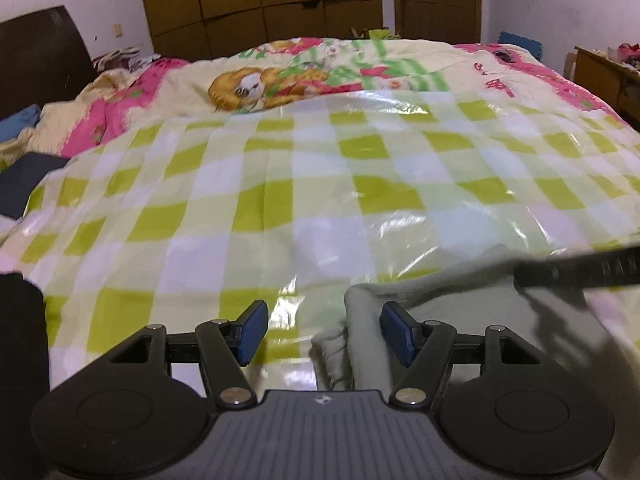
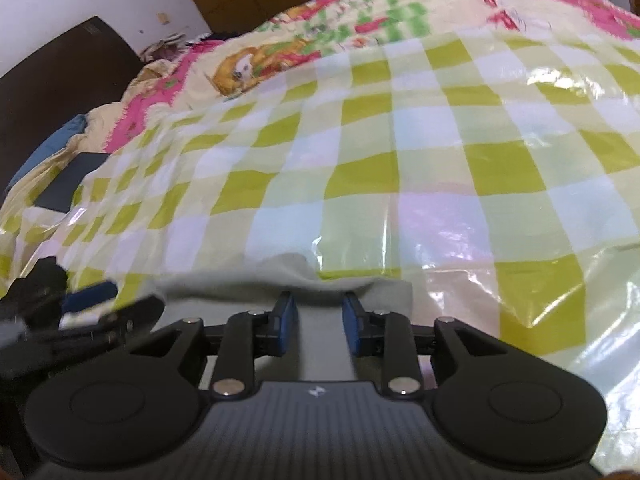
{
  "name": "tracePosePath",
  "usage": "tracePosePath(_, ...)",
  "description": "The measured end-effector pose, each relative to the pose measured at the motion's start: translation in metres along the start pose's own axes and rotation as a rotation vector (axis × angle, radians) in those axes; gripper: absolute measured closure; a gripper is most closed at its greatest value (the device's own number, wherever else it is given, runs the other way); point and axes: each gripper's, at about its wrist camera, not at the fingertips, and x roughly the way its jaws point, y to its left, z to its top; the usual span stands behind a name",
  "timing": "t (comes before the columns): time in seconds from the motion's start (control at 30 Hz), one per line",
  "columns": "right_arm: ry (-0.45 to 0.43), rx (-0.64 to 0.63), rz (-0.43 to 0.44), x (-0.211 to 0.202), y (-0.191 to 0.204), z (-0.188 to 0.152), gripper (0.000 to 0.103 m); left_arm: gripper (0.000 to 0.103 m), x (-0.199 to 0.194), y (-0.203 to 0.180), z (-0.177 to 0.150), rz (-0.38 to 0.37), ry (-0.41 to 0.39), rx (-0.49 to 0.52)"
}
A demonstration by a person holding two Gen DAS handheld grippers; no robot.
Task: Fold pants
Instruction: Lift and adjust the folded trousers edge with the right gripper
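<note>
Indoor light, moderate, warm-greenish cast across both wrist views. Strong specular glare on the glossy checked plastic sheet [image 1: 320, 184]: white streaks near centre-right in the left view, brighter patches at upper right and lower right in the right view [image 2: 560, 80]. Shadows soft, no hard edges; source seems overhead, exact position unclear. Motion blur smears the grey pants [image 1: 460, 304] and a dark strap [image 1: 580, 272] at right. In the right view the other gripper [image 2: 80, 312] at lower left is blurred. Cartoon-print quilt [image 1: 280, 80] soft, colours bleeding. Fisheye bends the wardrobe [image 1: 260, 0]; corners vignette dark.
</note>
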Motion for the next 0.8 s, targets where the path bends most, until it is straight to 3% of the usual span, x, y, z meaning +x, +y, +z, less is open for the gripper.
tracePosePath(0.17, -0.037, -0.021, 0.011, -0.02, 0.008, -0.003, 0.072, 0.026, -0.022, 0.006, -0.008, -0.001, -0.007, -0.017)
tracePosePath(0.27, -0.044, -0.016, 0.021, -0.041, 0.005, -0.018, 0.061, 0.026, -0.042, 0.007, -0.018, -0.028, -0.013, -0.016)
tracePosePath(0.5, 0.016, 0.057, 0.033, -0.061, -0.012, -0.062, 0.06, 0.025, -0.073, 0.0, -0.05, -0.103, 0.01, -0.003)
tracePosePath(0.63, 0.03, 0.068, 0.042, -0.062, -0.016, -0.072, 0.058, 0.025, -0.068, -0.004, -0.063, -0.112, 0.053, 0.033)
tracePosePath(0.8, 0.052, 0.091, 0.065, -0.058, -0.016, -0.07, 0.053, 0.025, -0.055, -0.003, -0.065, -0.172, 0.1, -0.019)
